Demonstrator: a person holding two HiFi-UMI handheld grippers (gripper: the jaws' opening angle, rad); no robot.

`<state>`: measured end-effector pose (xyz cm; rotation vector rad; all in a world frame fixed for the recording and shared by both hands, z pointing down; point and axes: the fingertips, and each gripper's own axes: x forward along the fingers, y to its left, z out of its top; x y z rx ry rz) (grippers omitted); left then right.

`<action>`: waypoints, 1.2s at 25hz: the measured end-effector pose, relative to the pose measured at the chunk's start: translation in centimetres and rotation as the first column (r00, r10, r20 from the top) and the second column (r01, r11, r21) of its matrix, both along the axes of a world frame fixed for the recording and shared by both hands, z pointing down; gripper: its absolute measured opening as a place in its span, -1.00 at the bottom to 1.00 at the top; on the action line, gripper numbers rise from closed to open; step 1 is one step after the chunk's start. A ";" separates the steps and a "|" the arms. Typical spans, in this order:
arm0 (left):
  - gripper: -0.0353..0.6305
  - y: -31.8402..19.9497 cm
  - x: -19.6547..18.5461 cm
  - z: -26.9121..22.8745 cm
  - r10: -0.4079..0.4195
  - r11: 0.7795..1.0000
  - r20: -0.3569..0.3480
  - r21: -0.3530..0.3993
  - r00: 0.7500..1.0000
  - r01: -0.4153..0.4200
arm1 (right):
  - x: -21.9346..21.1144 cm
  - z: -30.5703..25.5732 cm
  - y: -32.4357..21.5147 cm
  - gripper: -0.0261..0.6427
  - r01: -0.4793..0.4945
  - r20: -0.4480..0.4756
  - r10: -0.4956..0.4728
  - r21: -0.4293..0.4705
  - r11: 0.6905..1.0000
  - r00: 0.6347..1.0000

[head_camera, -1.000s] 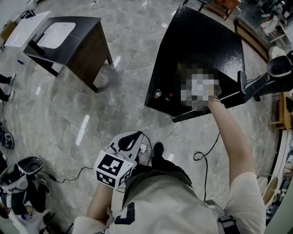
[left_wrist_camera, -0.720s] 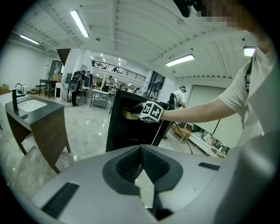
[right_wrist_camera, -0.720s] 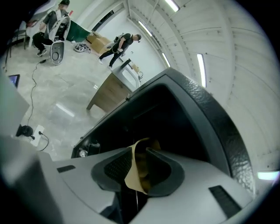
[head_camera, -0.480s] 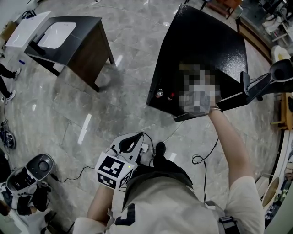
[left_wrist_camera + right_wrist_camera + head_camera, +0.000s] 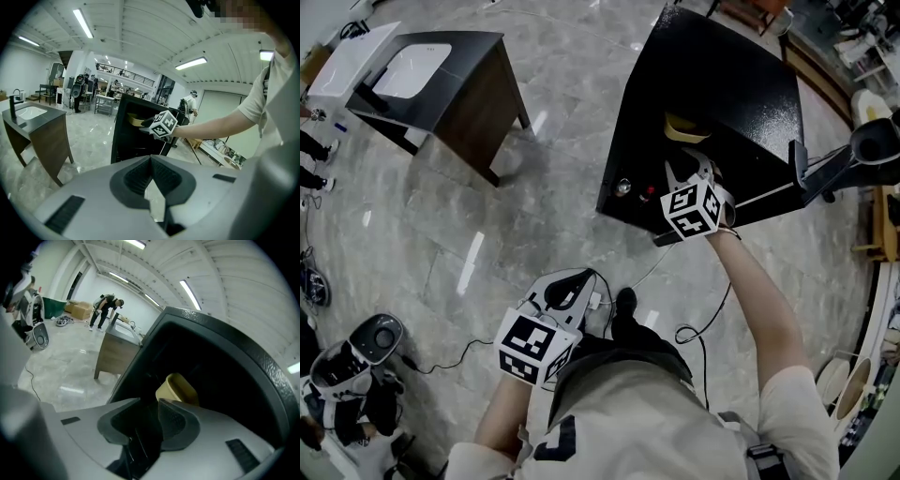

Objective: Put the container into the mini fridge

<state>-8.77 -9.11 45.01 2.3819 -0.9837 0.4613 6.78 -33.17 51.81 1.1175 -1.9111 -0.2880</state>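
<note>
No text, label or number is readable.

- Head view: above the person, looking steeply down on the floor, the left tool, the right tool and the black mini fridge.
- Left tool view: low by the body, facing across at the same fridge and right tool.
- Right tool view: close, facing into the fridge's dark inside.

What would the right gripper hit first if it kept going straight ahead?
Probably the yellow container inside the mini fridge, just past the right gripper. Its jaws, just opened wider, are empty. Depth is hard to judge.
</note>
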 end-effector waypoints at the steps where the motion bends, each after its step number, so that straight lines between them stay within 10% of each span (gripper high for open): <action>1: -0.73 0.1 0.1 0.1 0.001 1.000 0.001 -0.002 1.000 -0.001 | 0.1 0.2 -0.2 -0.60 -0.017 0.016 0.017 -0.004 1.000 1.000; 12: -0.73 0.7 -0.9 0.8 -0.014 1.000 0.069 -0.021 0.998 0.016 | -1.0 0.9 -3.1 -0.49 -0.202 0.330 0.207 -0.050 0.978 0.921; 30: -0.73 0.5 -1.6 1.7 -0.036 0.998 0.090 -0.057 0.995 0.042 | -1.2 1.7 -7.7 -0.50 -0.239 0.377 0.244 -0.062 0.969 0.893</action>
